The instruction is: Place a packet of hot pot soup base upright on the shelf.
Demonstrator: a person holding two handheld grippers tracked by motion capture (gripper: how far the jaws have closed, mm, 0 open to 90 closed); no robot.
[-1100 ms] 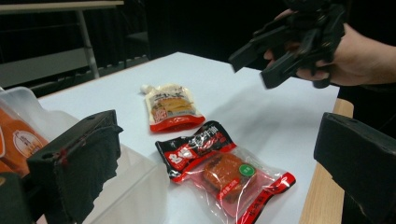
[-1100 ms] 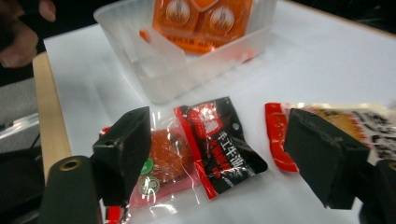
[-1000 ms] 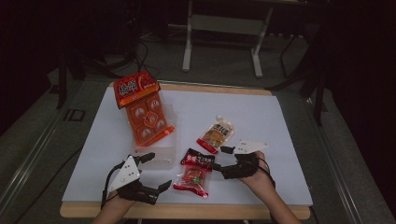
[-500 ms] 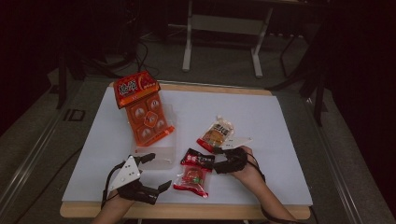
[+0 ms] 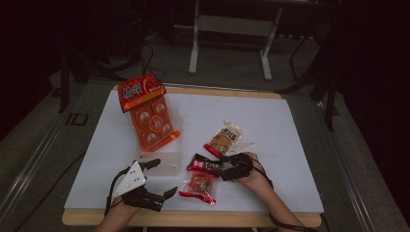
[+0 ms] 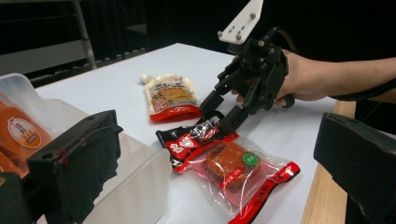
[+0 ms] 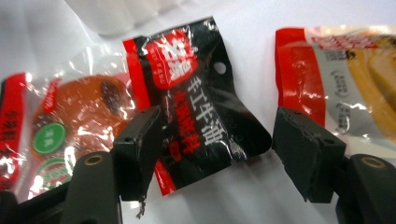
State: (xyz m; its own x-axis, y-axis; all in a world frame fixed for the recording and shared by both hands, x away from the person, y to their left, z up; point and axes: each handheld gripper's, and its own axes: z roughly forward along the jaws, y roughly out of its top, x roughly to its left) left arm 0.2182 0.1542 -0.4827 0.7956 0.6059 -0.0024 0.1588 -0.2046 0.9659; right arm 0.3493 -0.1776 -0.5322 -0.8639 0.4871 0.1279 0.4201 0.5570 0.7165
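A black-and-red snack packet [image 5: 202, 165] [image 6: 191, 137] [image 7: 201, 116] lies on the white table top, overlapping a clear red-edged packet [image 5: 199, 186] [image 6: 233, 168] [image 7: 70, 126] with an orange-brown snack inside. My right gripper [image 5: 213, 167] [image 6: 218, 116] [image 7: 215, 140] is low over the black packet, which lies between its jaws. They have just been closing a little; one pad is at the packet's edge, the other stands apart from it. My left gripper [image 5: 163, 178] [image 6: 219, 140] rests wide open near the front edge, holding nothing.
A yellow-and-white pouch [image 5: 224, 138] [image 6: 169, 97] [image 7: 345, 88] with a red end lies just beyond the right gripper. An orange-red multipack [image 5: 152, 121] leans at the back left, on a clear plastic bag [image 5: 164, 154] [image 6: 135, 186]. The table's wooden front edge [image 5: 241, 218] is close.
My right gripper has moved left and down, from beside the packets to the black packet's end. The left gripper and the packets have stayed put.
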